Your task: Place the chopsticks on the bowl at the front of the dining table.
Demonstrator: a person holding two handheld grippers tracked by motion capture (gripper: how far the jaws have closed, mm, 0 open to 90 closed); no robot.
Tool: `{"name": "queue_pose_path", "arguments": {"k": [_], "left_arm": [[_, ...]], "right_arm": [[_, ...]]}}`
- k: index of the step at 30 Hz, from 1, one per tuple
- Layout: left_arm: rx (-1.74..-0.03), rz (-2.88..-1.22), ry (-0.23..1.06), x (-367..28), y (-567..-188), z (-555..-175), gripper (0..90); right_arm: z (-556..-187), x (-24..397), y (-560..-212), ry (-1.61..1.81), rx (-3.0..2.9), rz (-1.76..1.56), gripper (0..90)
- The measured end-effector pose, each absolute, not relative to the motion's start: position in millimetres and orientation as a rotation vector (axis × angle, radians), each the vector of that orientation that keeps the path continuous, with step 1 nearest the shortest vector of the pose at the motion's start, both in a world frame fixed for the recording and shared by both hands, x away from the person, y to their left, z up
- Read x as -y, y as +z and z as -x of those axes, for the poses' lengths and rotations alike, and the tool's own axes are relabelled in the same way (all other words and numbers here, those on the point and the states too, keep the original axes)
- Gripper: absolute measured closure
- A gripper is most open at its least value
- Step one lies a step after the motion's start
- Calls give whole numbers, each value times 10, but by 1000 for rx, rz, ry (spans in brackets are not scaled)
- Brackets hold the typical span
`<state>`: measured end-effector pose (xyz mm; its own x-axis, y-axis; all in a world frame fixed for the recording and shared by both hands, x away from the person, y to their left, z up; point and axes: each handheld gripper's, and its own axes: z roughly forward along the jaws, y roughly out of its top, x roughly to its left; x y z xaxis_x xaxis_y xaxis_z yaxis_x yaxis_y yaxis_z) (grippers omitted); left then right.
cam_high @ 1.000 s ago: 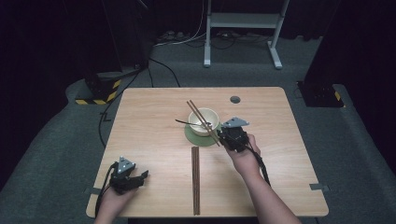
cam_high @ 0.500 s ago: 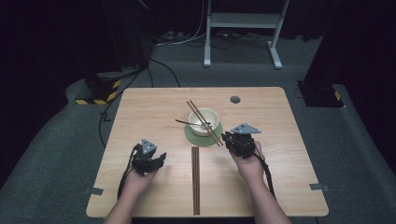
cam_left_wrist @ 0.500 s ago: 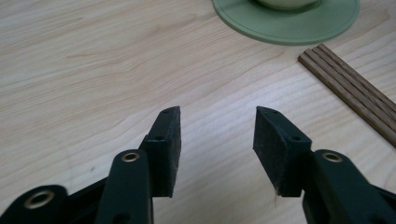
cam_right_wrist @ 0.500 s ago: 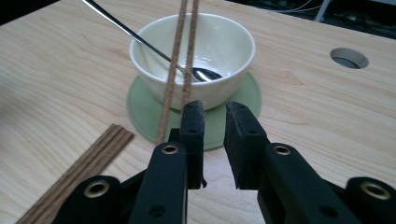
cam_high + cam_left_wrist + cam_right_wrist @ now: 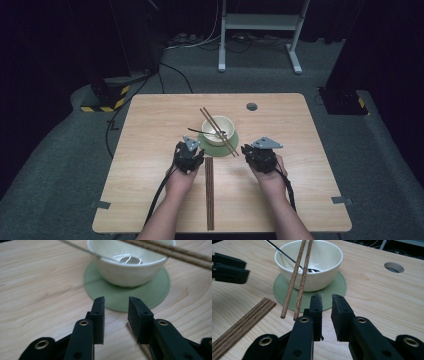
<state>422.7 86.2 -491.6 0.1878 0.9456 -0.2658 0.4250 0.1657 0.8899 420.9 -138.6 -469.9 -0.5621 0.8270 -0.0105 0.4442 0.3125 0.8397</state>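
Observation:
A cream bowl (image 5: 218,129) stands on a round green coaster (image 5: 220,140) at mid-table. A pair of wooden chopsticks (image 5: 219,132) rests slanted across its rim, and a spoon (image 5: 287,258) with a dark handle lies inside. A second pair of chopsticks (image 5: 209,192) lies flat on the table in front. My left gripper (image 5: 190,152) sits just left of the coaster, open and empty; its jaws (image 5: 116,305) face the coaster (image 5: 130,291) and bowl (image 5: 127,265). My right gripper (image 5: 258,151) is to the coaster's right, jaws (image 5: 326,300) narrowly open and empty, near the slanted chopsticks' (image 5: 298,280) lower ends.
The wooden table (image 5: 150,150) has a round hole (image 5: 252,106) at the back right. In the right gripper view the flat chopsticks (image 5: 239,326) lie at the lower left, and the left gripper's jaws (image 5: 229,268) enter at the left edge. Cables and a metal stand lie on the floor behind.
My left gripper has moved from the near left corner forward and right, up to the coaster. My right gripper has drawn back from the bowl toward the near right.

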Motion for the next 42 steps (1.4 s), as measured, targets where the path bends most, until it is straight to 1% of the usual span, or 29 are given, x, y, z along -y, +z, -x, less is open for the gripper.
{"name": "queue_pose_path", "arguments": {"k": [5,10,16,24,31,33,34,36,38,42], "left_arm": [[-1362,-1385,633,-676,-4852,-4270,667],[-1334,-1401,610,-527,-4839,-4313,641],[-1351,-1396,591,-455,-4867,-4339,642],[-1350,-1400,594,-494,-4847,-4347,641],[-1349,-1440,619,-533,-4859,-4333,634],[-1361,-1411,625,-537,-4868,-4335,634],[-1355,-1428,631,-558,-4866,-4333,642],[-1364,-1410,631,-587,-4864,-4327,647],[-1371,-1393,628,-601,-4862,-4319,646],[-1363,-1414,630,-620,-4870,-4317,648]], "right_arm": [[-4215,1382,-4773,1147,-2166,-1121,786],[-4190,1353,-4771,1163,-2162,-1112,787],[-4174,1324,-4786,1159,-2183,-1085,786],[-4101,1238,-4781,1164,-2222,-1040,776],[-4031,1137,-4783,1187,-2254,-1000,769],[-4010,1086,-4802,1194,-2278,-998,766],[-4000,1057,-4812,1188,-2289,-988,766],[-3984,1028,-4816,1180,-2295,-981,765],[-3977,1029,-4803,1176,-2276,-987,764],[-3991,1063,-4783,1214,-2222,-1017,739]]}}
